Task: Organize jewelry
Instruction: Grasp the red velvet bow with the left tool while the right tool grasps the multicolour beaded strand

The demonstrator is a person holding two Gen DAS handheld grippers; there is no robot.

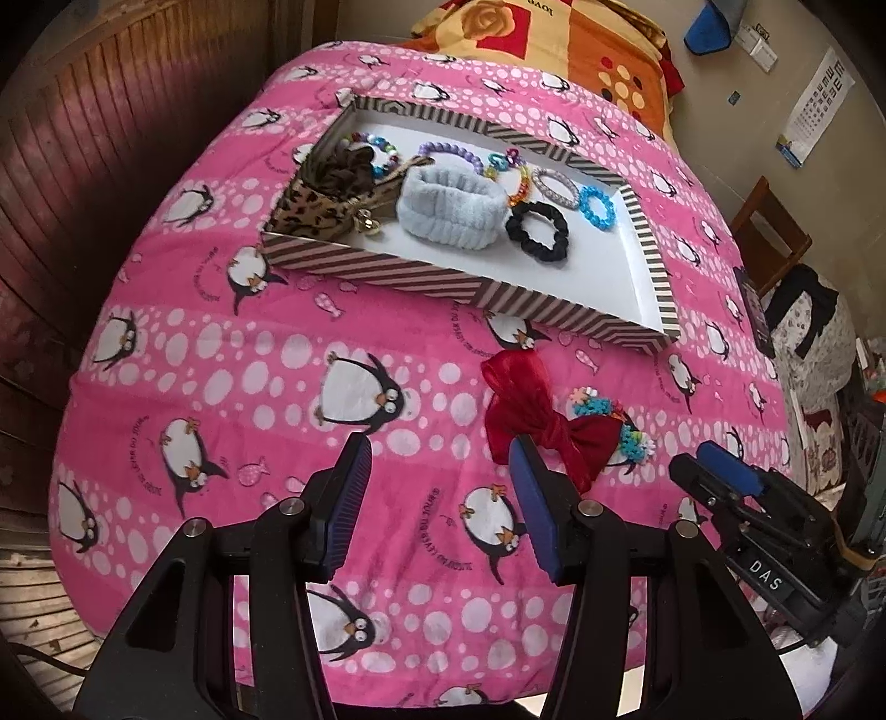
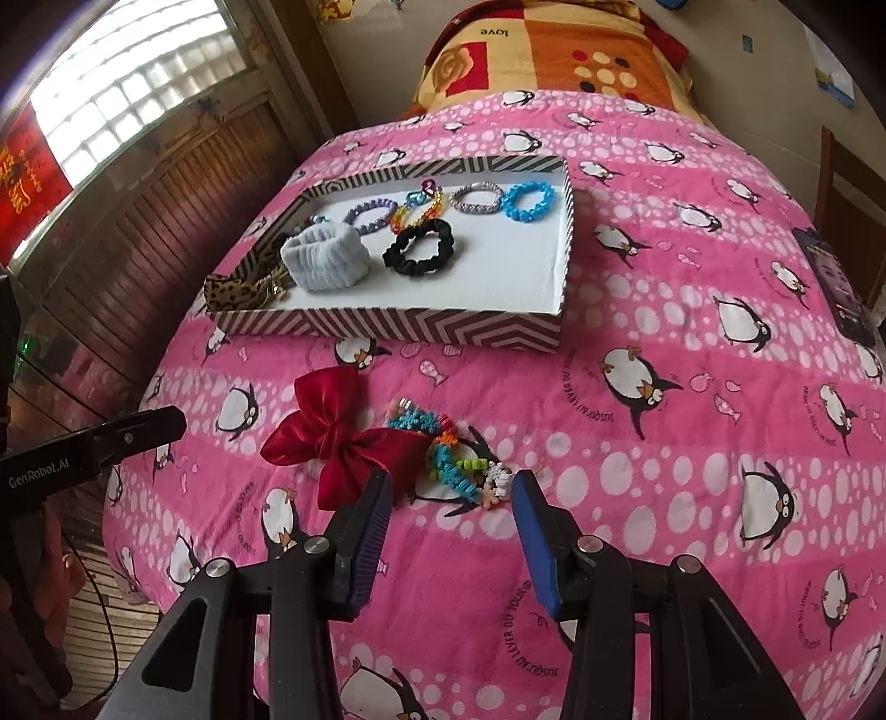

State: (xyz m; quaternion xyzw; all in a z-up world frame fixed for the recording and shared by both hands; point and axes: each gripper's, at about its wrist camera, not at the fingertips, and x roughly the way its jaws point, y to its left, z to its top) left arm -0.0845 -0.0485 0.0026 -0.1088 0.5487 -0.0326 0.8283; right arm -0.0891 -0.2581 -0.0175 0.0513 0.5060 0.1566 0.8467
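A striped box tray [image 1: 376, 272] [image 2: 387, 328] lies on the pink penguin blanket. It holds a grey fluffy band [image 1: 451, 202] [image 2: 324, 257], a black scrunchie [image 1: 537, 224] [image 2: 419, 246], a leopard scrunchie [image 1: 310, 207], and purple [image 2: 370, 216], silver [image 2: 476, 198] and blue [image 2: 527, 202] bracelets. In front of the tray lie a red bow [image 1: 531, 426] [image 2: 343, 443] and a multicoloured bead bracelet [image 1: 628, 426] [image 2: 448, 451]. My left gripper [image 1: 440, 448] [image 2: 138, 432] is open and empty, just left of the bow. My right gripper [image 2: 453, 479] [image 1: 703, 465] is open, its tips just short of the bead bracelet.
A patterned orange pillow [image 2: 554, 50] lies at the head of the bed. A wooden panelled wall [image 1: 111, 166] runs along the left side. A wooden chair [image 1: 769, 232] and a dark phone-like slab [image 2: 836, 288] sit at the right edge.
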